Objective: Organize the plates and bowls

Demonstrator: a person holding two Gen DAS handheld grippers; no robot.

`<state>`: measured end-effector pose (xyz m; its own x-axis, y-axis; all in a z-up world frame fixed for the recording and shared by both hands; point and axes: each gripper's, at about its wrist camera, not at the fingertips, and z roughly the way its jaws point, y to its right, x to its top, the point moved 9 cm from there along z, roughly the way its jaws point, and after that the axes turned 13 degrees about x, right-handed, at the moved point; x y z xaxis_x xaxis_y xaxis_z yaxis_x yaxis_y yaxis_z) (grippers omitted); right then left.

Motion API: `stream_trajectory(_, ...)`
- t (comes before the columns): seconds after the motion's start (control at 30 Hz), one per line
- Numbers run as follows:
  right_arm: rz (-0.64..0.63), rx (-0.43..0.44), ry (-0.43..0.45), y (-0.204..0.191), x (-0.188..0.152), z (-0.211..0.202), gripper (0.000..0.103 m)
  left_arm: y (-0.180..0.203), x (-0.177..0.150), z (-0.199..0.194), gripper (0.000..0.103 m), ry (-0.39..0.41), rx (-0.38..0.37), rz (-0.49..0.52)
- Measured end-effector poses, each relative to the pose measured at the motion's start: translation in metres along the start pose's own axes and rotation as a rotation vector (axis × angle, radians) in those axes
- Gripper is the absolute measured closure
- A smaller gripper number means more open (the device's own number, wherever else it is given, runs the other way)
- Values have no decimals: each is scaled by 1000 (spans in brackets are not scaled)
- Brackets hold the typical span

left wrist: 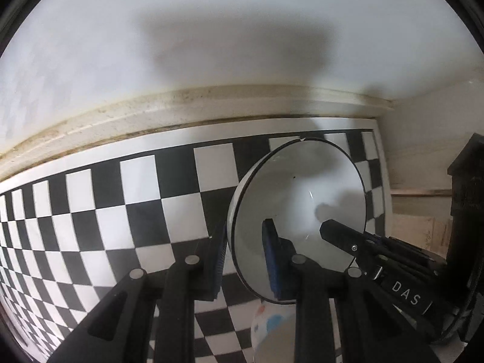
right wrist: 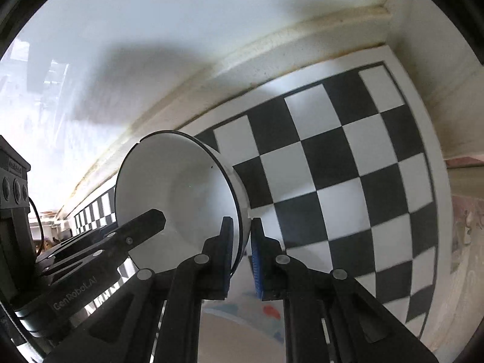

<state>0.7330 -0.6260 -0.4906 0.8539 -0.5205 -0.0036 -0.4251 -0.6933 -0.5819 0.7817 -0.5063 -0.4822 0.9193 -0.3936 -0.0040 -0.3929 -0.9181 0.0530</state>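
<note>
A white bowl (left wrist: 305, 193) with a thin black rim is held tilted above the checkered mat, its hollow facing the cameras. My left gripper (left wrist: 245, 257) is shut on its left rim, one blue pad inside and one outside. My right gripper (right wrist: 242, 257) is shut on the opposite rim of the same bowl (right wrist: 178, 187). Each gripper's finger shows in the other view, reaching into the bowl: the right one in the left wrist view (left wrist: 341, 236), the left one in the right wrist view (right wrist: 142, 224). Below lies a dish with red and blue spots (left wrist: 272, 323), also in the right wrist view (right wrist: 266, 314).
A black and white checkered mat (left wrist: 121, 211) covers the counter up to a stained cream ledge (left wrist: 211, 103) below a white wall. The mat's right edge (right wrist: 429, 139) ends near a side wall. A dark object (left wrist: 466, 181) stands at the right.
</note>
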Motion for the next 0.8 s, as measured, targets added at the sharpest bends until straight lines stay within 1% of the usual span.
stream_trajectory(0.07, -12, -1, 11, -8, -5, -9, 90, -9, -2, -17, 82, 18, 1, 7)
stream_trajectory(0.17, -29, -1, 33, -22, -18, -27, 90, -4, -11, -37, 82, 39, -7, 16)
stream_trajectory(0.27, -50, 1, 61, -39, -39, -49, 90, -8, -30, -63, 82, 61, -13, 35)
stream_trajectory(0.37, -72, 2, 80, -52, -63, -65, 90, -10, -55, -89, 82, 89, -17, 51)
stream_trajectory(0.5, -77, 19, 109, -60, -104, -90, 90, -11, -92, -112, 82, 116, -26, 76)
stream_trajectory(0.6, -81, 23, 116, -76, -141, -91, 90, -11, -124, -127, 82, 116, -33, 92)
stream_trajectory(0.67, -83, 23, 108, -69, -157, -98, 90, -12, -140, -130, 82, 115, -28, 102)
stream_trajectory(0.8, -72, 18, 95, -64, -212, -96, 90, -18, -182, -129, 82, 103, -16, 132)
